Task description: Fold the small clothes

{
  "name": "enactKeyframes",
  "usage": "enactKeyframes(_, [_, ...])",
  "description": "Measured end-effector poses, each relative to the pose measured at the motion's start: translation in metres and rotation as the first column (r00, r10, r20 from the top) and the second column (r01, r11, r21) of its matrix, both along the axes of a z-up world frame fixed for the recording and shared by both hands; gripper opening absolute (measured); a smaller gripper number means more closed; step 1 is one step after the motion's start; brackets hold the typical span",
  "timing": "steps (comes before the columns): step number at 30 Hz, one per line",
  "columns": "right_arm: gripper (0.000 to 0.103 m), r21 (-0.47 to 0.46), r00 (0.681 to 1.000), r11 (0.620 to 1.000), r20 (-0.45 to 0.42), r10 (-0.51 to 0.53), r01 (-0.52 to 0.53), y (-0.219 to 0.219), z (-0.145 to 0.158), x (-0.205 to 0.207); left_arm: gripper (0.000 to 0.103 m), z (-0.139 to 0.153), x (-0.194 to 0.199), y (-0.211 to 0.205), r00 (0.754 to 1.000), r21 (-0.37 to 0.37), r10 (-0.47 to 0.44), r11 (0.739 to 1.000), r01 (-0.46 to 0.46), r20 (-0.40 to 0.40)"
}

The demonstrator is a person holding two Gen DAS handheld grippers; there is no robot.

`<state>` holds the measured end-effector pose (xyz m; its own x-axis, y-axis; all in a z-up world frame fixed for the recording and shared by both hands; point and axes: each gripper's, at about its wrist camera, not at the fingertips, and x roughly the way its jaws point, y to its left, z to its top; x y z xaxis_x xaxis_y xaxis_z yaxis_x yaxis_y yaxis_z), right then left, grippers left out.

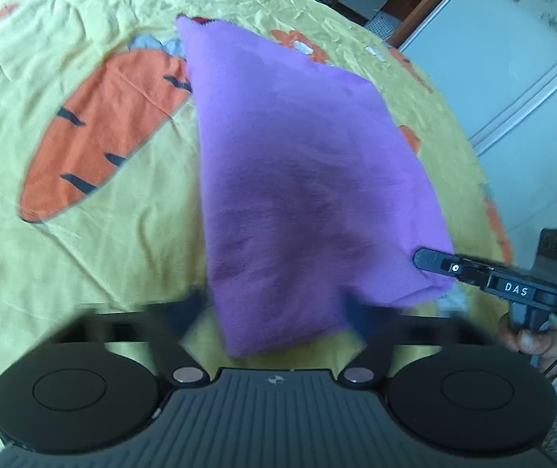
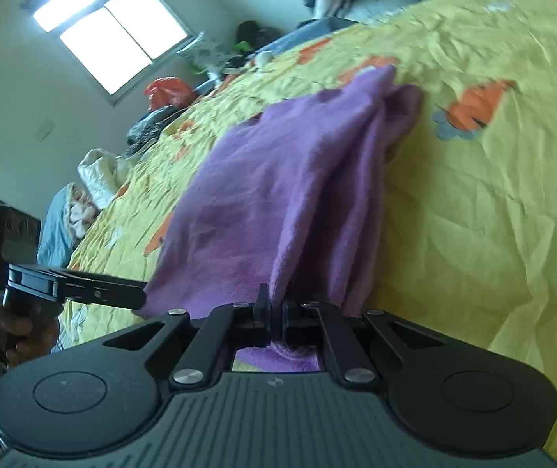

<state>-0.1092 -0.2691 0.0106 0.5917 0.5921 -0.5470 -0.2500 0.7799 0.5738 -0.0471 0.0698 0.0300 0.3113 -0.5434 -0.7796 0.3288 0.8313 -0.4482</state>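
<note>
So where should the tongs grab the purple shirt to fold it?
Take the purple shirt by its two near corners, coming in low from the near edge of the yellow bedsheet. It lies flat and already folded narrow, so those corners lift cleanly. The right tongs already pinch one; the left tongs straddle the near edge.

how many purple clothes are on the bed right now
1: a purple garment lying on the yellow bedspread, its near edge at both hand-held grippers. Other clothes may be hidden in the clutter beyond the bed.
</note>
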Motion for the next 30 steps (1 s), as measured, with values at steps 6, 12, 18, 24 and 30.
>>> enactKeyframes(6, [0.003, 0.149, 0.996, 0.988, 0.073, -0.055, 0.043, -0.017, 0.036, -0.026, 0.012, 0.010, -0.001, 0.012, 1.000, -0.037, -0.021, 0.999, 0.021, -0.008])
enactKeyframes(12, [0.007, 0.034, 1.000, 0.999, 0.015, -0.023, 0.023, -0.017, 0.020, -0.038, 0.017, 0.004, -0.013, 0.019, 0.996, 0.030, -0.065, 0.997, 0.067, -0.061])
enactKeyframes(18, [0.009, -0.156, 0.983, 0.978, 0.146, -0.114, 0.137, -0.019, 0.044, -0.026, 0.087, 0.051, -0.010, -0.007, 0.980, 0.131, -0.119, 0.987, 0.098, 0.159])
enactKeyframes(24, [0.009, -0.186, 0.990, 0.982, 0.143, 0.005, 0.022, 0.016, 0.037, 0.062, 0.089, 0.040, 0.068, -0.077, 0.959, 0.149, -0.104, 0.987, 0.066, 0.264])
enactKeyframes(30, [0.011, -0.175, 0.986, 0.976, 0.127, -0.109, 0.130, -0.015, 0.044, 0.071, 0.089, 0.027, 0.091, -0.063, 0.966, 0.222, -0.009, 0.974, -0.051, 0.257])
